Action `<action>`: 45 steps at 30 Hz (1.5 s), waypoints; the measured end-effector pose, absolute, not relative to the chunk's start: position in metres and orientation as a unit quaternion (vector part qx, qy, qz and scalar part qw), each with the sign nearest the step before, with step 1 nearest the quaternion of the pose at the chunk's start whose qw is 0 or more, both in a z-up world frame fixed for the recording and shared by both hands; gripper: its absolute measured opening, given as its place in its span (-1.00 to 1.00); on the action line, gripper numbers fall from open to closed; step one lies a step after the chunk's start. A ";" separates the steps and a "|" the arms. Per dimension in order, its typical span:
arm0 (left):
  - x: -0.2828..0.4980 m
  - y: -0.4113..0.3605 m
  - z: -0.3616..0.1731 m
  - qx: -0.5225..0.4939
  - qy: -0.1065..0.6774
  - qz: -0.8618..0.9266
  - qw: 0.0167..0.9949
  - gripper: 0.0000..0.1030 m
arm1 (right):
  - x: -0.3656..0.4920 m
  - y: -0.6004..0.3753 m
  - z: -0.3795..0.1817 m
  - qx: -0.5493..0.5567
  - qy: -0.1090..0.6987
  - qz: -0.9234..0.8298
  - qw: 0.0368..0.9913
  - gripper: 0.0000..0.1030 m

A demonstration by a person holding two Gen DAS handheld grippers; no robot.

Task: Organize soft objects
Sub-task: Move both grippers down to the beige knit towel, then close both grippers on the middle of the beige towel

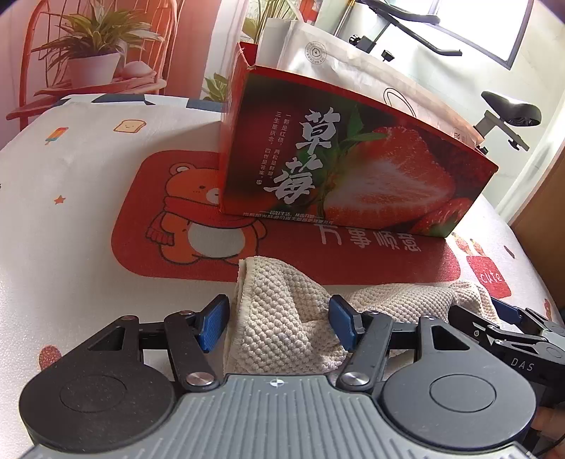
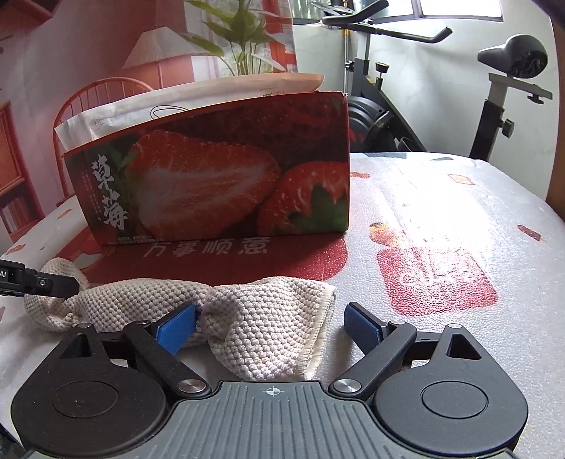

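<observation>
A: Where's the cloth (image 1: 282, 310)?
B: On the table (image 1: 70, 247), before the box (image 1: 353, 169); left gripper (image 1: 279, 323) open around one end; right gripper (image 2: 270, 326) wide, seemingly gripping nothing.

- Daylight from window (image 1: 494, 28) behind box (image 1: 353, 169); both views bright.
- Glare on tablecloth (image 2: 441, 219) right of box, print washed out.
- Box front shaded.
- Fisheye bends edges, corners dark.
- Focus sharp, no blur.
</observation>
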State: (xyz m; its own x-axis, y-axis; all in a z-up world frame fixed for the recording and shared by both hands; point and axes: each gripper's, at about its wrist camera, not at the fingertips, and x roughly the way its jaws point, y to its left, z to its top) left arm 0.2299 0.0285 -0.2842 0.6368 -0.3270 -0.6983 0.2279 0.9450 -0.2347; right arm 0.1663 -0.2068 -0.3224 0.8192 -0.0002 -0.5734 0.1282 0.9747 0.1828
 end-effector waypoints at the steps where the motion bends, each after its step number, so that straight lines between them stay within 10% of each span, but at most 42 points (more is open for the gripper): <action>1: 0.230 0.029 -0.284 -0.064 0.398 -0.154 0.902 0.26 | 0.166 -0.207 -0.322 0.106 0.299 -0.034 0.948 0.75; 32: 0.217 0.028 -0.284 -0.064 0.396 -0.158 0.902 -0.18 | 0.167 -0.207 -0.322 0.112 0.304 -0.030 0.946 0.77; 45: 0.215 0.028 -0.282 -0.059 0.395 -0.159 0.903 -0.22 | 0.164 -0.213 -0.311 0.151 0.313 -0.003 0.938 0.15</action>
